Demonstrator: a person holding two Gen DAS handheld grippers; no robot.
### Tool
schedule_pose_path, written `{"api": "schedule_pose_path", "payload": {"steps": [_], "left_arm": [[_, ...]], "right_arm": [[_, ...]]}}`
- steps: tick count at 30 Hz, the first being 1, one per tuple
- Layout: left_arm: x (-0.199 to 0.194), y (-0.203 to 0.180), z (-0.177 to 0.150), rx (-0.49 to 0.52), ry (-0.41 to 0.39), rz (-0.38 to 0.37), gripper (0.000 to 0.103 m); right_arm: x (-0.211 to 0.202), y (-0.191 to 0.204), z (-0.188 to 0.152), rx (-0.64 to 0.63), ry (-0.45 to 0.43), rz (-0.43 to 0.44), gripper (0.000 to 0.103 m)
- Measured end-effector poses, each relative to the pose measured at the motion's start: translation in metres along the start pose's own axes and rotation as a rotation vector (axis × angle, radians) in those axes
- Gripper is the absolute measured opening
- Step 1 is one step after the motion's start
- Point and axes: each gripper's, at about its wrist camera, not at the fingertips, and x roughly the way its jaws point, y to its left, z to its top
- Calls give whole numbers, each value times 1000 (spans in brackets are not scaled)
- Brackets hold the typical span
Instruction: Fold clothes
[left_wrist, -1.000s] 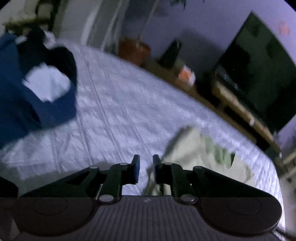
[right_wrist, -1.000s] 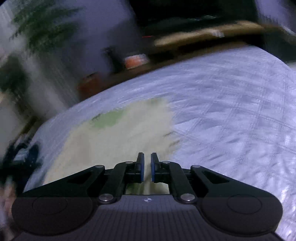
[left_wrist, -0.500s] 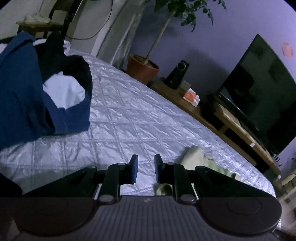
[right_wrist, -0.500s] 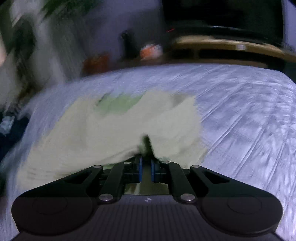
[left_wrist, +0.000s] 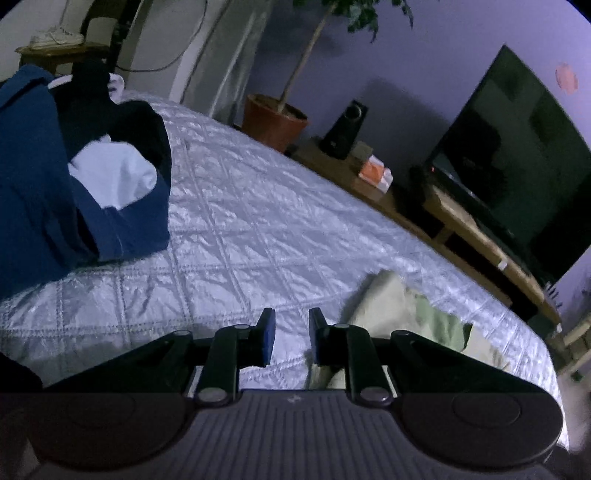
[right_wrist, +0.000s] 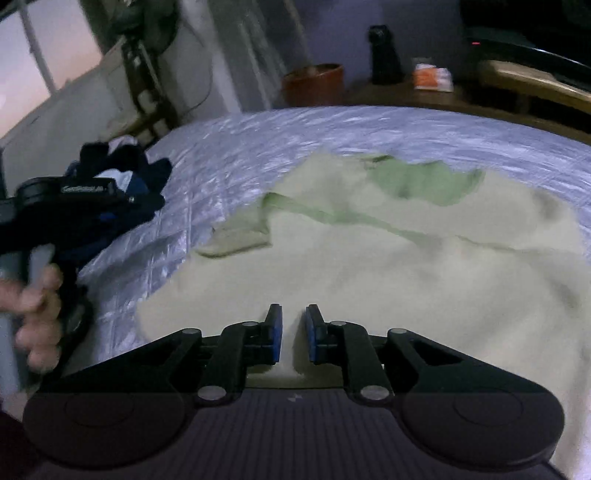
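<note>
A pale yellow garment (right_wrist: 369, 266) with a green collar part (right_wrist: 424, 181) lies spread on the silver quilted bed (right_wrist: 258, 136). My right gripper (right_wrist: 293, 332) hangs just over its near edge. Its jaws are opening, with a small ridge of the cloth in the gap and the pads no longer pressing it. My left gripper (left_wrist: 291, 334) hovers over bare quilt (left_wrist: 258, 221) left of the garment (left_wrist: 388, 306), its jaws slightly apart and empty. In the right wrist view a hand (right_wrist: 33, 306) grips that tool's black body (right_wrist: 74, 195).
A heap of dark blue and white clothes (left_wrist: 44, 184) sits on the bed's far left, also seen as a dark pile (right_wrist: 140, 173). Beyond the bed stand a potted plant (left_wrist: 275, 118), a speaker (left_wrist: 345, 129), a wooden bench (left_wrist: 461, 221) and a TV (left_wrist: 509, 155).
The right gripper swung across the bed dragging the yellow garment, which now lies spread wider; its jaws, pinched on the cloth half a second ago, have parted. The left gripper barely moved.
</note>
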Motion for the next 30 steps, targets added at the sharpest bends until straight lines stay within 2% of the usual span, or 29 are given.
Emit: {"api": "schedule_pose_path", "payload": {"steps": [3,6,9,12,13,14,15,16,17,18,19,20,21,22,24,26,28,30], "left_arm": [[-1,1,1,-4,-9,2,16],[-1,3,3,1,-17,19,17],[0,8,6,0,-12,59,17],[-2,10,6,-9,-11,72,21],[-3,9,5,2,-14,79,22],[-2,7,4,19,-13,91,29],[-2,5,3,36,-13,103,44],[-2,4,2,50,-10,113,51],[0,3,2,56,-2,121,63],[1,3,3,59,10,128,70],[3,2,4,55,31,130,73],[6,2,4,50,59,132,78],[10,1,4,45,87,134,82],[13,1,4,42,112,139,83],[18,-1,2,46,146,163,85],[20,-1,1,49,162,171,87],[21,-1,1,45,173,171,91],[21,-3,0,47,180,165,93]], "right_arm": [[38,-1,32,3,-14,-7,24],[45,5,57,-9,-39,-42,27],[39,21,57,-35,-13,17,27],[60,42,49,-156,87,6,28],[69,43,51,-151,80,1,28],[75,43,56,-120,50,6,31],[79,40,60,-78,30,7,31],[80,37,64,-24,18,6,31],[81,33,68,29,7,5,31],[79,31,71,61,-12,6,31],[71,31,70,54,-37,5,34],[62,33,69,24,-65,-11,49],[53,35,66,-8,-100,-51,79],[43,37,63,-24,-138,-100,91],[27,32,55,9,-210,-135,93],[17,24,47,80,-230,-101,93],[22,22,39,104,-186,-64,93],[35,31,36,24,-120,-81,93]]}}
